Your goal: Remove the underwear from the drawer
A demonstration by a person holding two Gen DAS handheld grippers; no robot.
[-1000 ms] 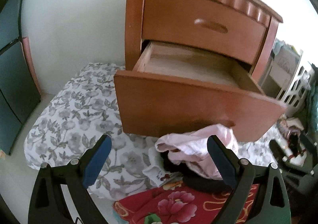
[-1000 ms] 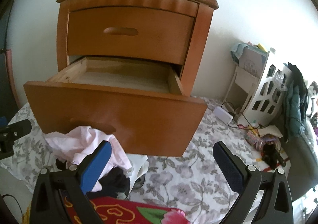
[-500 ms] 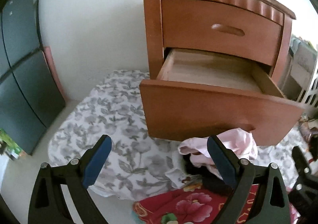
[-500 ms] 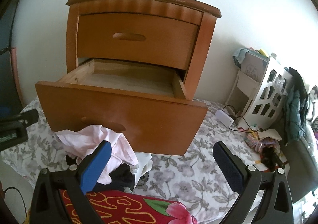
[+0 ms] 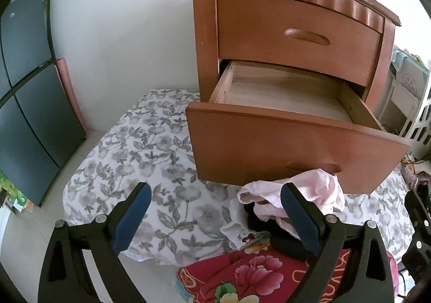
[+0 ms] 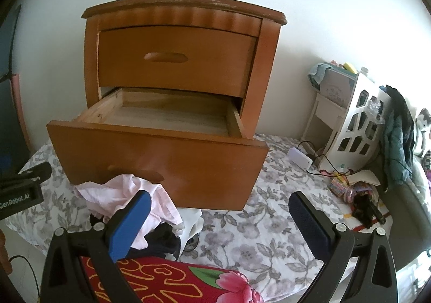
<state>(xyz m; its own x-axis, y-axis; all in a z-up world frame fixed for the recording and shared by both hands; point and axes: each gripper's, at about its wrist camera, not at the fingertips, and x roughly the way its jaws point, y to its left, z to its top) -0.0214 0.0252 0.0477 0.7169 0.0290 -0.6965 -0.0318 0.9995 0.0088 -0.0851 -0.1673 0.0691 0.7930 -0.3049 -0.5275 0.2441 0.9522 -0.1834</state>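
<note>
Both held wide apart and gripping nothing: left claw (image 5: 215, 215) and right claw (image 6: 219, 222), each hovering low in front of the wooden nightstand (image 6: 172, 60). Straight ahead of both, the lower drawer (image 6: 159, 157) pulled out, its bare wooden bottom showing; the upper drawer (image 6: 172, 58) shut. Heap of underwear (image 5: 299, 199) lying outside on the floral sheet (image 5: 140, 157), pink piece on top of dark and white ones, just beyond the right finger (image 5: 299, 219) of the left claw and just past the left finger (image 6: 129, 225) of the right claw, below the drawer front.
</note>
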